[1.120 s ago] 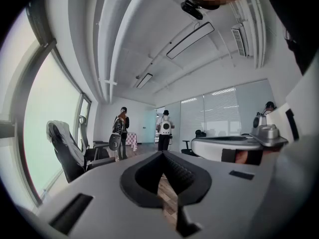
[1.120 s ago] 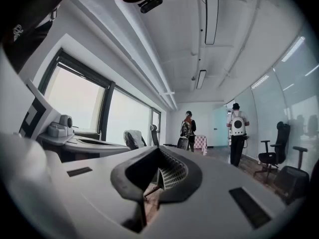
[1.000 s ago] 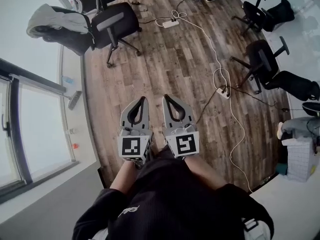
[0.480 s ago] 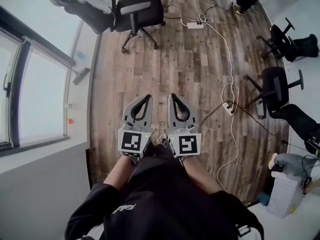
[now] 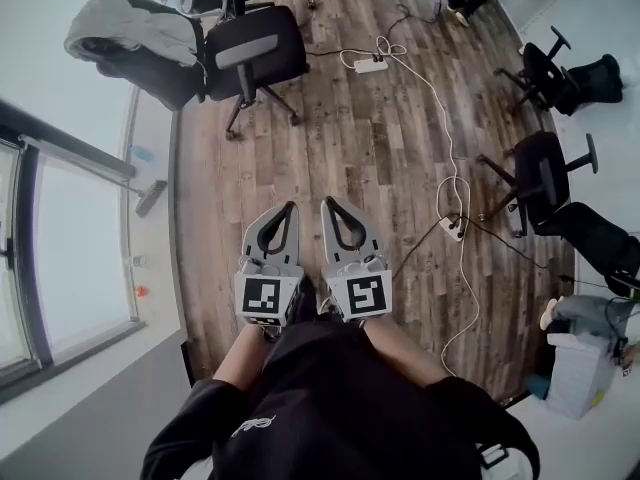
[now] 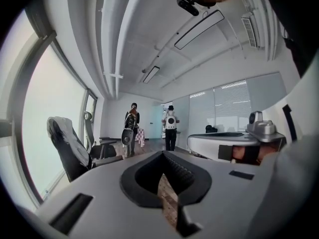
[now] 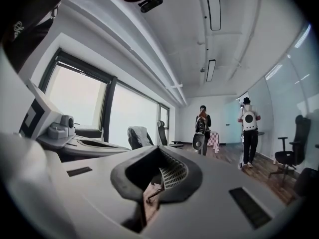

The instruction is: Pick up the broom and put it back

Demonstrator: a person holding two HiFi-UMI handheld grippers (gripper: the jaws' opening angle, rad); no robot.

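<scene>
So both tools are just being carried here, tucked close to the person's body and pointing out roughly level over the wooden floor, which makes sense since there's nothing to grab within reach yet. The left tool is clenched with nothing in it; looking along it in the left gripper view the tips meet, and only floor shows through the loop behind them. Same story for the right tool: clenched and empty in the right gripper view. What looks like the broom is over by the window at the left of the head view. Its head sits on the pale strip at the edge of the floor and the thin handle runs off toward the window frame, well apart from both tools, so my guess is the pick-up hasn't started and the person has to get over there first. An office chair with a grey jacket draped nearby stands further along that side. A white cable from a power strip snakes across the floor on the right, something to step around. The only container I can spot is a white basket at the lower right edge, and I can't tell what's in it. Two people stand at the far end of the room.
</scene>
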